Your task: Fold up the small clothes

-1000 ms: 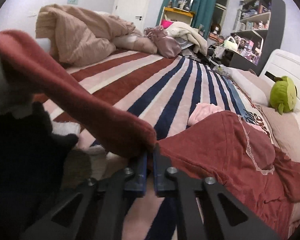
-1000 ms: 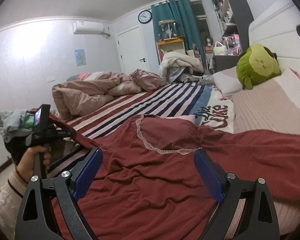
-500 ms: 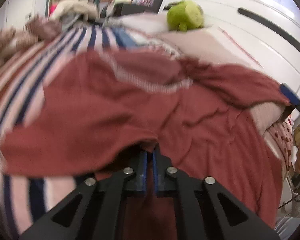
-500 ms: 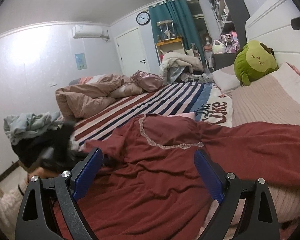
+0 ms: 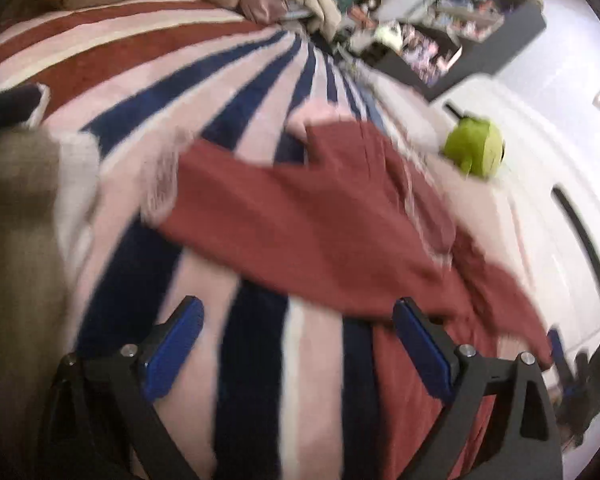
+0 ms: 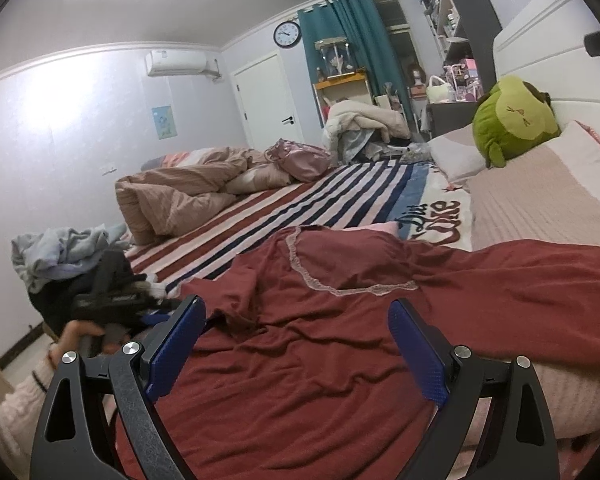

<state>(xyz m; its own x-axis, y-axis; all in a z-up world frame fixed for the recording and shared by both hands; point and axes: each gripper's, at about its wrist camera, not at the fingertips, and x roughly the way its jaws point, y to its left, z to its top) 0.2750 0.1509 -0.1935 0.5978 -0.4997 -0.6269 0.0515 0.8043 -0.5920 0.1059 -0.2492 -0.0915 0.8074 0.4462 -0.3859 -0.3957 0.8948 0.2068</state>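
A dark red garment (image 6: 340, 344) with a lace neckline lies spread on the striped bed, its left sleeve folded inward over the body. In the left wrist view the red garment (image 5: 312, 228) is blurred and lies ahead of my left gripper (image 5: 296, 344), which is open and empty above the striped cover. My right gripper (image 6: 296, 344) is open and empty, low over the garment's near part. The left gripper's body (image 6: 112, 300) shows at the left in the right wrist view, held in a hand.
A striped bedcover (image 6: 300, 204) lies under the garment. A pile of grey and dark clothes (image 6: 60, 256) sits at the left bed edge. A beige duvet (image 6: 180, 192), a pink bag (image 6: 300, 160), pillows and a green plush toy (image 6: 512, 120) lie beyond.
My left gripper carried the red sleeve across onto the garment, then opened and let it go and pulled back left. My right gripper has stayed open and nearly still.
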